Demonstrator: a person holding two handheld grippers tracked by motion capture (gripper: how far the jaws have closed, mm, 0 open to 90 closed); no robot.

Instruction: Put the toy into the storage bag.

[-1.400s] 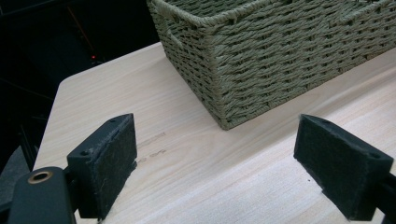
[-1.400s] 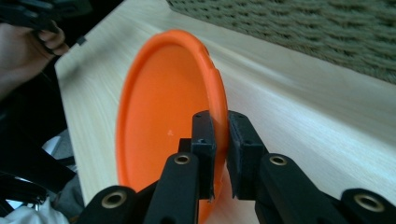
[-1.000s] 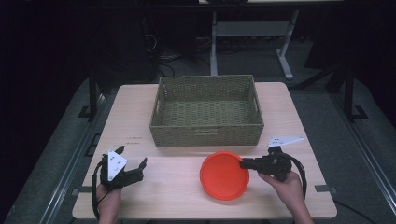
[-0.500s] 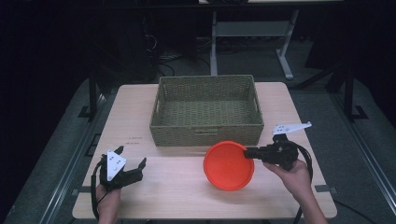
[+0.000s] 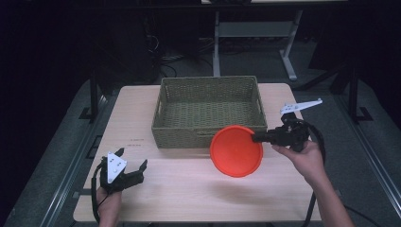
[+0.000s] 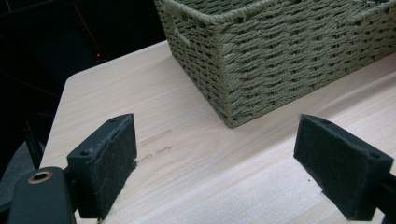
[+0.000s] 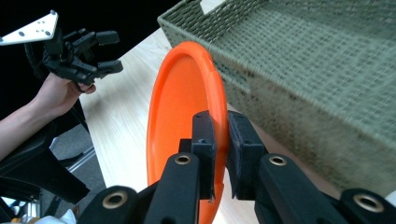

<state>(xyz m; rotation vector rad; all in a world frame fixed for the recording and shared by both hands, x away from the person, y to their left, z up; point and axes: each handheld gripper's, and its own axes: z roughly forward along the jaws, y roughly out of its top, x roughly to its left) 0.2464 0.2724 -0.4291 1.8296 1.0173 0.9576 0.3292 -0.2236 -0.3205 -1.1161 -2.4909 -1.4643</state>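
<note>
My right hand-held gripper (image 5: 257, 138) clamped on rim of orange plate (image 5: 236, 151), pads pinching edge from both sides; plate tilted, lifted clear of surface (image 5: 189, 189), just in front of woven basket (image 5: 208, 111), its top edge overlapping basket's front wall in high view. Right gripper view: plate (image 7: 184, 112) stands near-vertical between pads, basket (image 7: 303, 70) close alongside. My left hand-held gripper (image 5: 131, 169) rests low at surface's near-left corner, jaws apart, nothing between them, well apart from plate.
</note>
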